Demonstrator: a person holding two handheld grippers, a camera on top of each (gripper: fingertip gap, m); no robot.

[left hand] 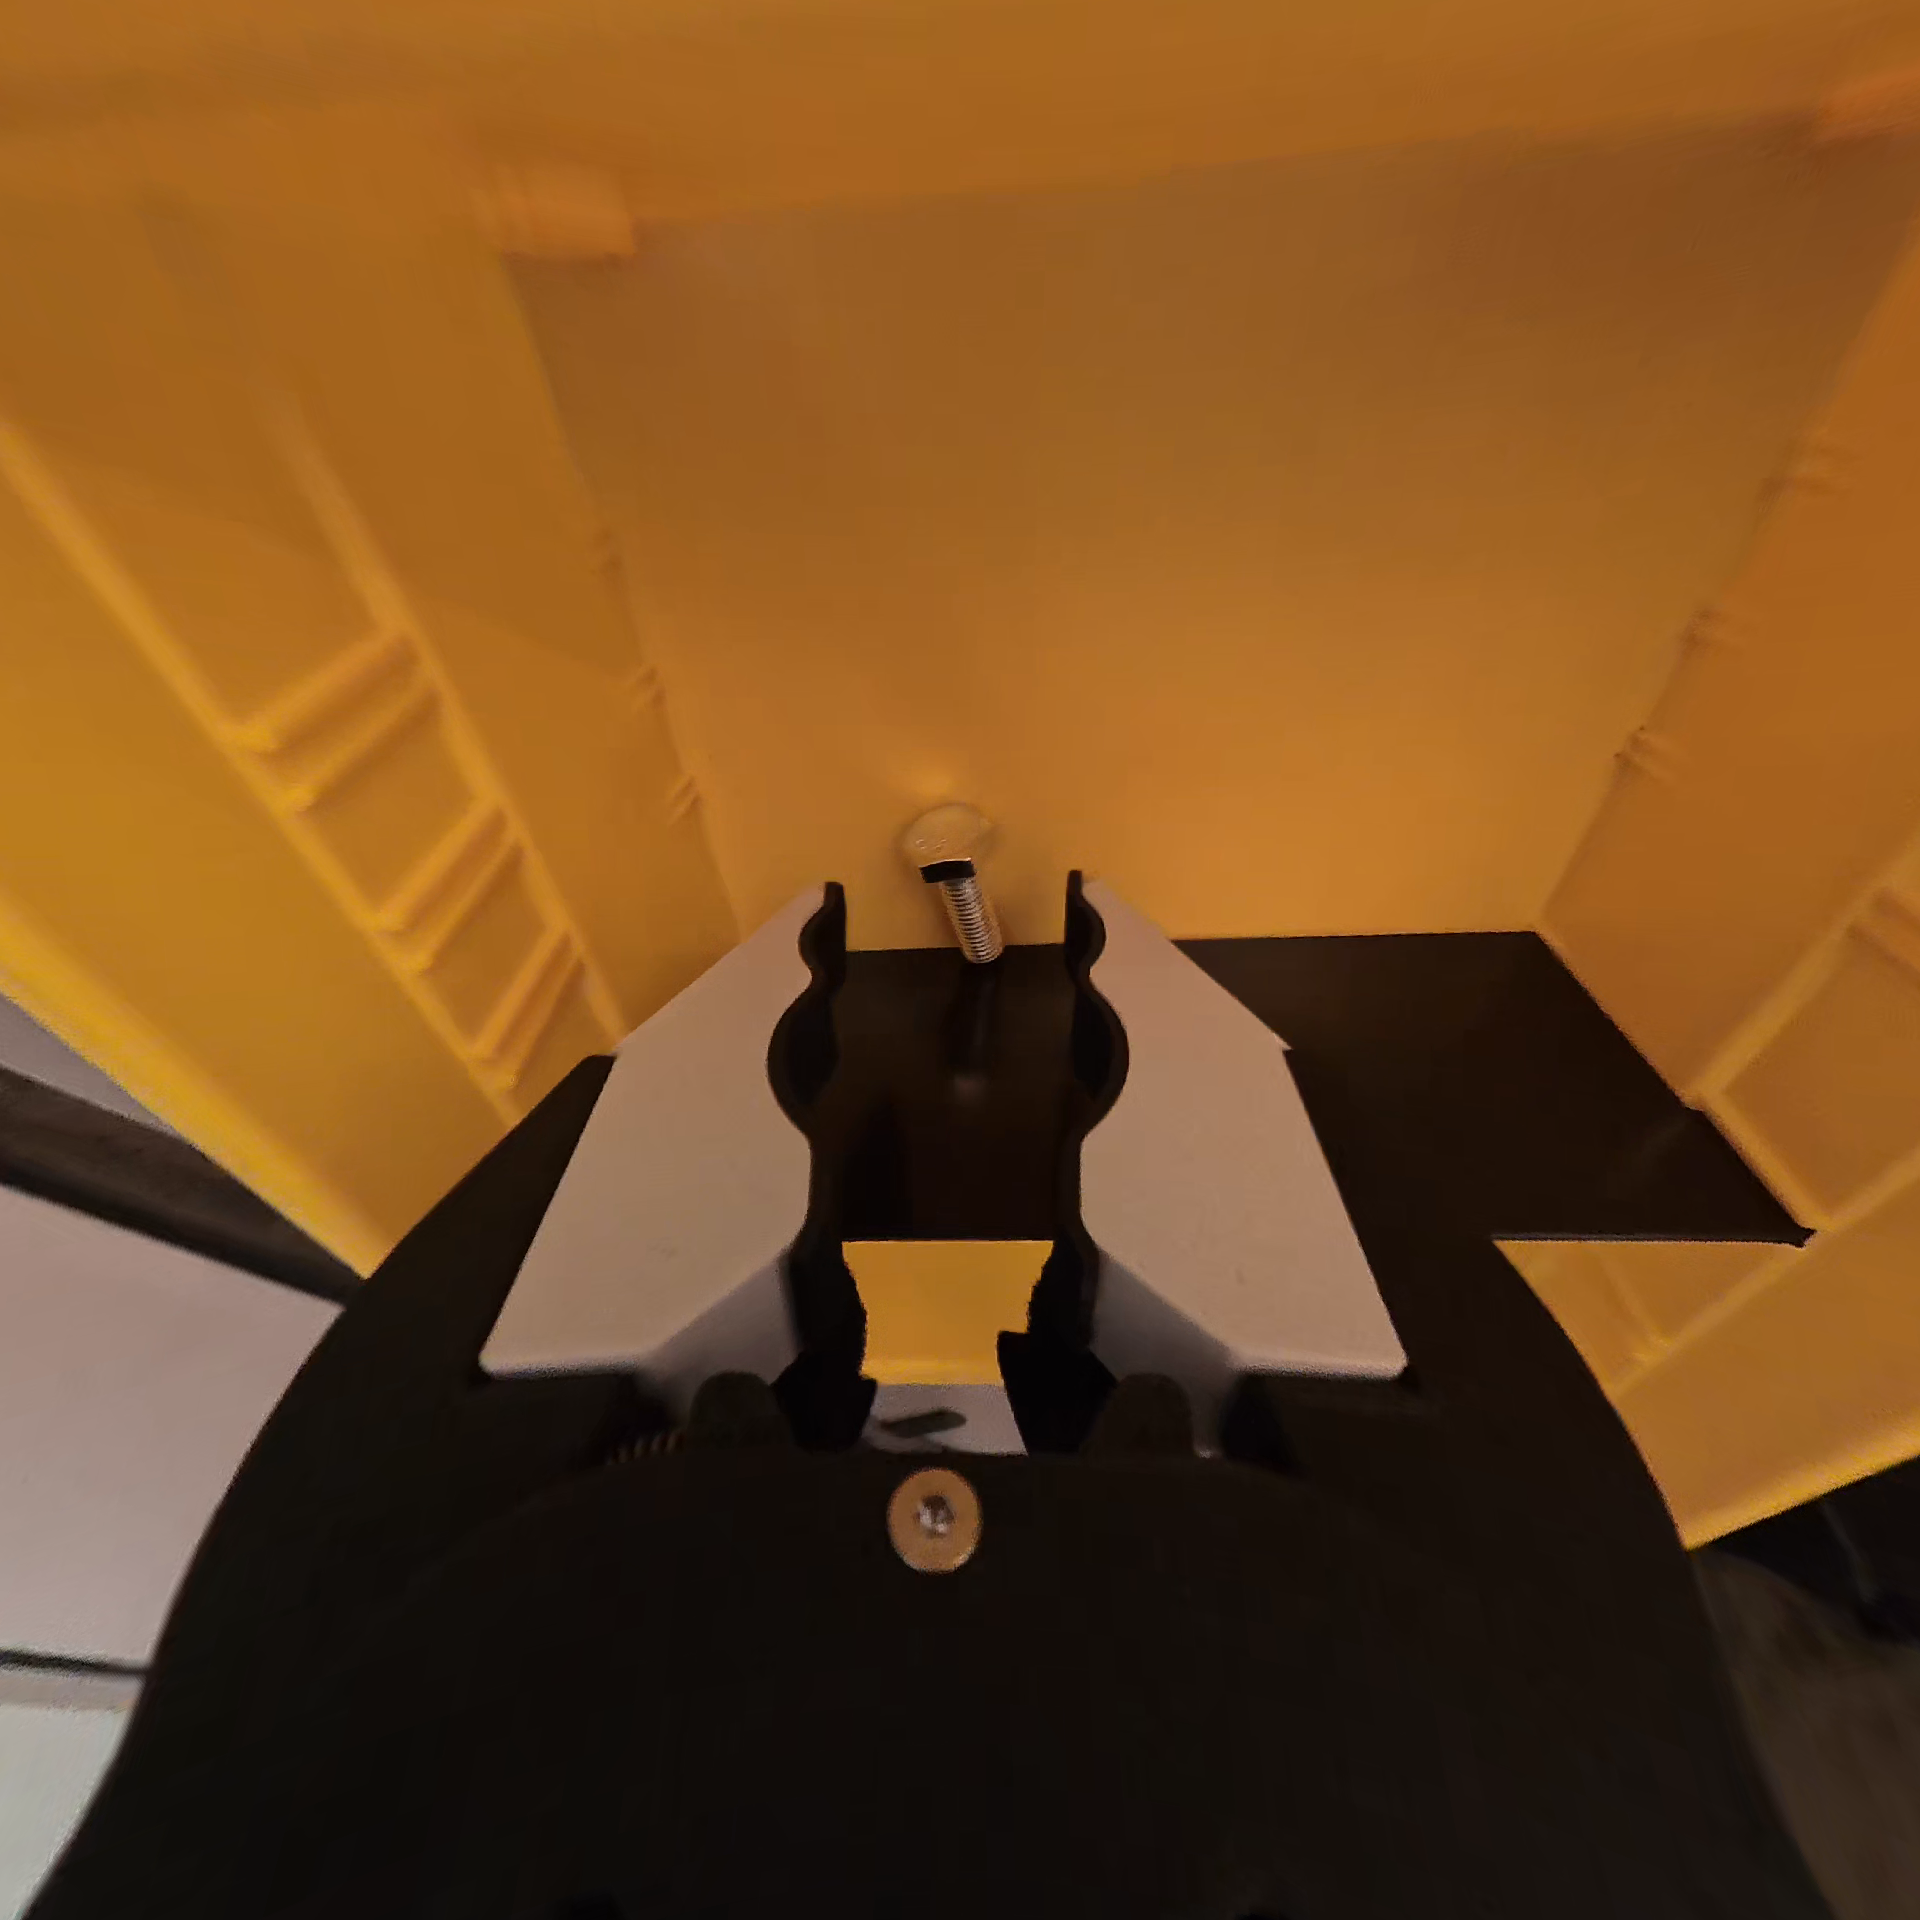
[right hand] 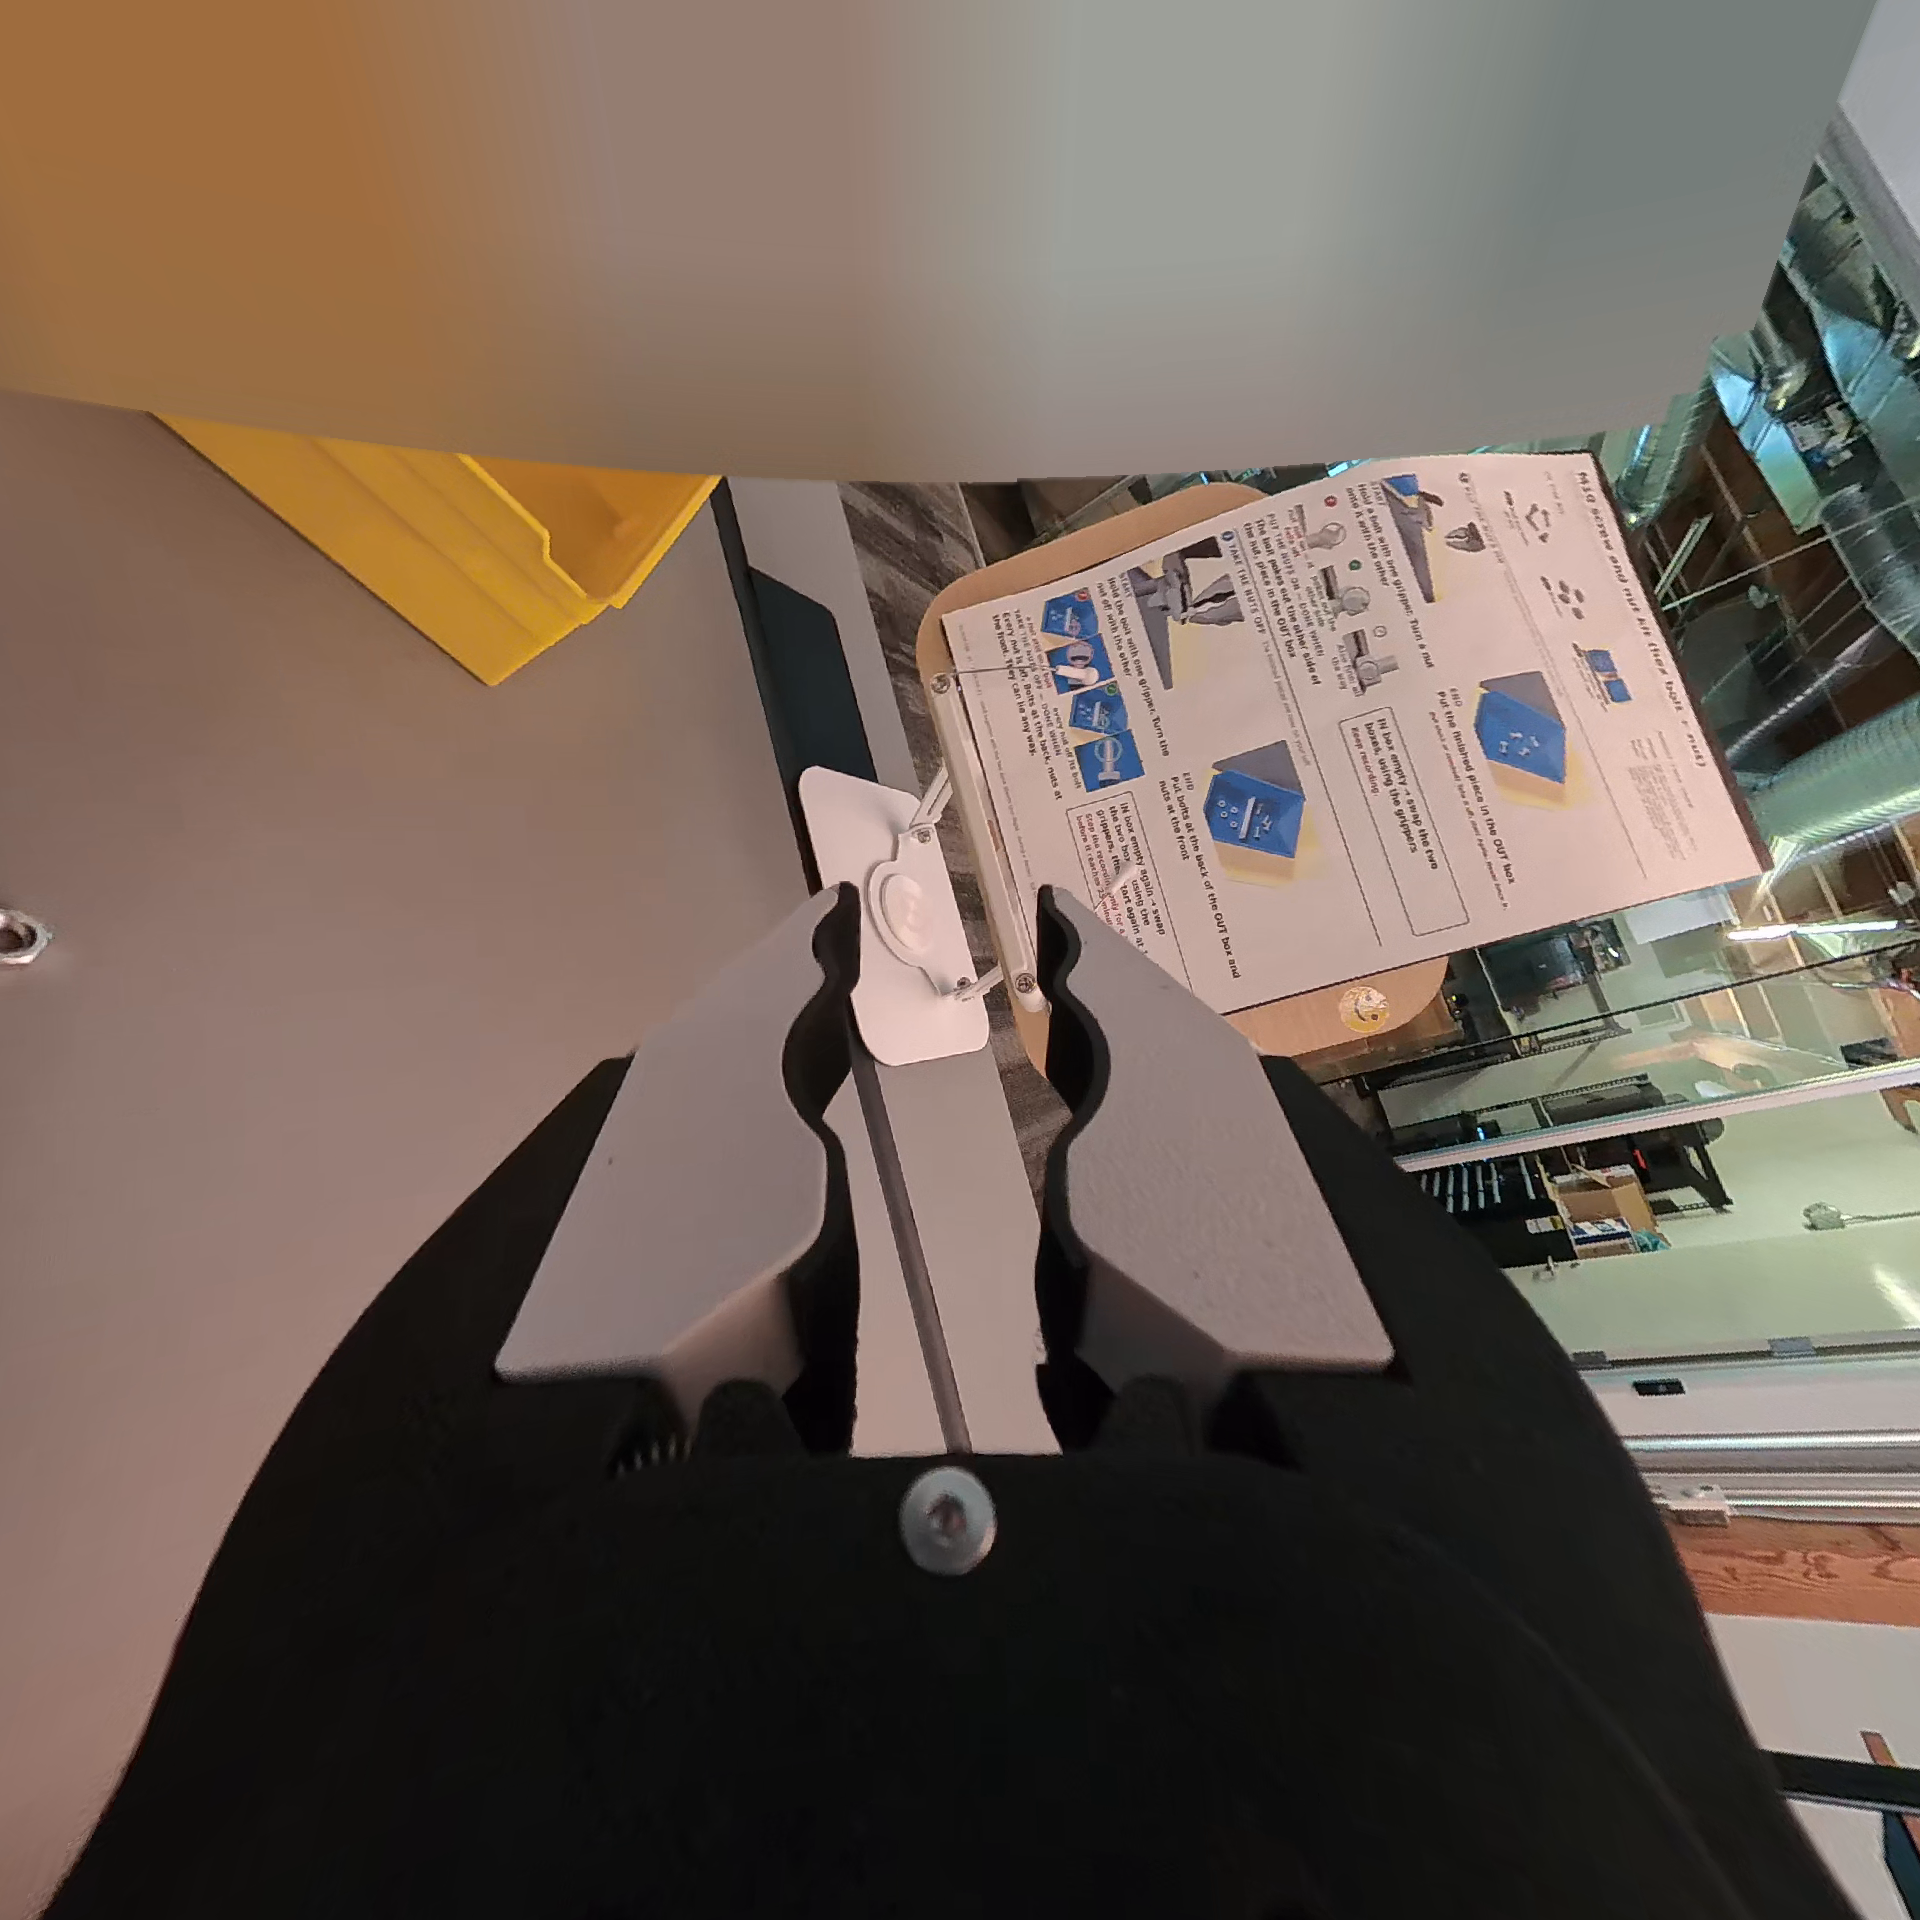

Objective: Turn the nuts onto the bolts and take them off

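Note:
In the left wrist view I look into a yellow bin (left hand: 1143, 520). A silver bolt (left hand: 961, 909) lies on the bin floor with its head at the far end, and its near end is hidden behind a black divider plate (left hand: 1455, 1039). My left gripper (left hand: 954, 891) is open and empty, with the bolt just beyond and between the fingertips. I see no nut in either view. In the right wrist view my right gripper (right hand: 945, 904) is open and empty above the edge of the grey table (right hand: 312, 935). A corner of a yellow bin (right hand: 468, 540) shows at the upper left.
An illustrated instruction sheet (right hand: 1351, 727) sits on a wooden board on a white arm whose white plate (right hand: 914, 997) is fixed at the table edge. The yellow bin's ribbed walls (left hand: 364, 779) close in on both sides of the left gripper. Beyond the table is an open workshop floor.

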